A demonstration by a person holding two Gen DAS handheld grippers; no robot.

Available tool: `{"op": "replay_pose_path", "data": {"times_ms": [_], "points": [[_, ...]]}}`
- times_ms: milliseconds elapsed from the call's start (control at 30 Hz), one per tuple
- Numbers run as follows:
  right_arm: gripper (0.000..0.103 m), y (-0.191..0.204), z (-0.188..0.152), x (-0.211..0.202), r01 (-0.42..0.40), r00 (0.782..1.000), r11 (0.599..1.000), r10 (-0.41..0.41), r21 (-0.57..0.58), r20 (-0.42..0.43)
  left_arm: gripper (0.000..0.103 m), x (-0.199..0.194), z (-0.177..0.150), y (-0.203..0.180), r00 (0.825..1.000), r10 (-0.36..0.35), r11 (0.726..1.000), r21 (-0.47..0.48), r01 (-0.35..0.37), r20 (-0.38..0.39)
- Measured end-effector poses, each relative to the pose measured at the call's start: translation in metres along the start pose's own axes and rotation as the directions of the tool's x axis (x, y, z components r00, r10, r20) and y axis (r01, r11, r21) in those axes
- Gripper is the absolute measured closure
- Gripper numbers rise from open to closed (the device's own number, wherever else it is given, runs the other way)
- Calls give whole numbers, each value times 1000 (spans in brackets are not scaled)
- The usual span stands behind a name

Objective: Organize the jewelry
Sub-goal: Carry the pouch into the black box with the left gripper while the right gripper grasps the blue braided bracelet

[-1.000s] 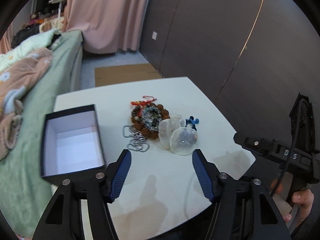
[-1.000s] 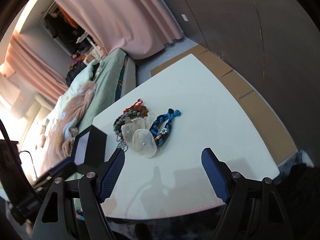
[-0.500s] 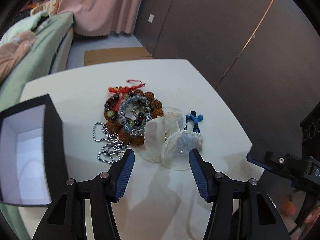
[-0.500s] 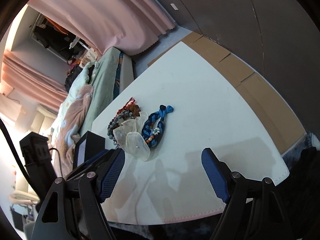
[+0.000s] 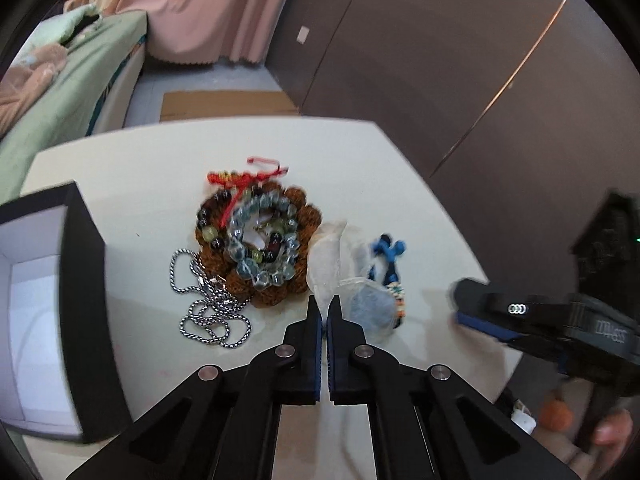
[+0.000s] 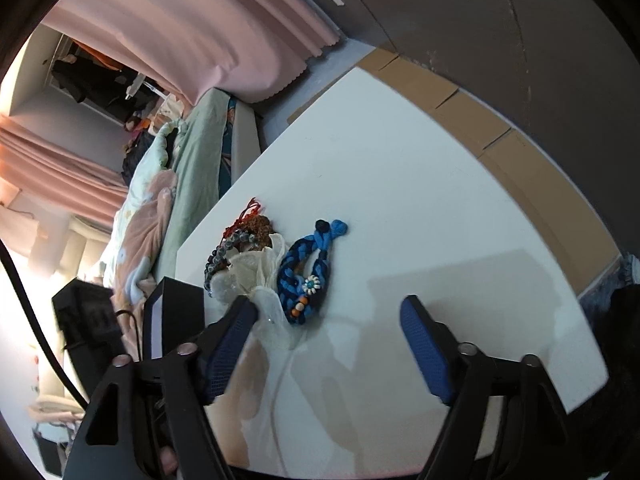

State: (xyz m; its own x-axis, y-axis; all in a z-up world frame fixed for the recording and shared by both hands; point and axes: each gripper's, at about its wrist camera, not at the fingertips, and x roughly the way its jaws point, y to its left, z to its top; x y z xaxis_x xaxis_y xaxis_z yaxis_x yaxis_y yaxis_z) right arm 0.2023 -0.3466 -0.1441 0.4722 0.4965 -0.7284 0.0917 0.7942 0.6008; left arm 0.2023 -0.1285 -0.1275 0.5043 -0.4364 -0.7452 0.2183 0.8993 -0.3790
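From where I sit, the sorting has barely begun: the black box (image 5: 86,320) with its white lining stands on the left side of the white table (image 5: 140,168), and the part of its inside I can see holds nothing. All the jewelry lies in one heap near the middle of the table, right of the box. The brown bead bracelet (image 5: 308,216) sits at the far side with a clear glass bead bracelet (image 5: 264,248) resting on top of it and a red cord (image 5: 256,176) trailing off its far edge. A silver chain (image 5: 212,312) is coiled on the near left of that pile, touching it. To the right are the sheer pouches (image 5: 332,264), and beyond them the blue braided bracelet (image 6: 304,268). My left gripper (image 5: 324,312) has its jaws pressed together at the near edge of the pouches; it looks pinched on a fold of the sheer fabric, though I cannot be sure how much it has caught. My right gripper (image 6: 328,332) has its jaws wide but closing, nothing yet pressed between them, the left finger touching the pouches and the braided bracelet just ahead. Every piece is yet to go into the box.
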Motion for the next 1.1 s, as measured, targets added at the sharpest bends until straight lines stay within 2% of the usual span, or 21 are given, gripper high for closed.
{"op": "replay_pose_path", "data": {"times_ms": [233, 367, 500, 600, 633, 700, 733, 767, 833, 900, 1100], "points": [[38, 11, 1, 18, 5, 999, 1000, -5, -24, -37, 102, -45, 8, -2, 997, -28, 999, -19, 30, 77], [51, 21, 2, 31, 40, 997, 998, -43, -57, -59, 102, -71, 14, 0, 992, -20, 1000, -15, 22, 124], [52, 30, 5, 40, 87, 994, 991, -94, -102, -61, 102, -94, 16, 5, 987, -9, 1000, -16, 11, 160], [66, 39, 5, 47, 155, 985, 975, -164, -158, -47, 102, -111, 18, 10, 983, 5, 1000, -21, -1, 183], [79, 41, 5, 50, 160, 984, 972, -171, -171, -56, 102, -118, 17, 13, 981, 13, 1000, -24, -8, 192], [82, 43, 4, 50, 143, 986, 973, -156, -178, -61, 102, -127, 18, 18, 978, 27, 999, -32, -21, 206], [89, 44, 2, 48, 146, 986, 971, -158, -188, -51, 102, -134, 17, 22, 976, 36, 999, -38, -28, 216], [89, 46, 1, 43, 148, 987, 966, -159, -210, -37, 102, -137, 17, 24, 974, 42, 999, -42, -34, 222], [89, 47, 0, 36, 100, 994, 974, -107, -204, -25, 102, -149, 16, 33, 970, 64, 997, -57, -52, 237], [89, 49, -1, 25, 22, 1000, 982, -23, -189, -5, 102, -157, 14, 40, 965, 82, 995, -71, -66, 248], [89, 63, -4, -2, -105, 991, 974, 120, -201, 65, 102, -182, 15, 65, 946, 154, 983, -138, -118, 287]]}}
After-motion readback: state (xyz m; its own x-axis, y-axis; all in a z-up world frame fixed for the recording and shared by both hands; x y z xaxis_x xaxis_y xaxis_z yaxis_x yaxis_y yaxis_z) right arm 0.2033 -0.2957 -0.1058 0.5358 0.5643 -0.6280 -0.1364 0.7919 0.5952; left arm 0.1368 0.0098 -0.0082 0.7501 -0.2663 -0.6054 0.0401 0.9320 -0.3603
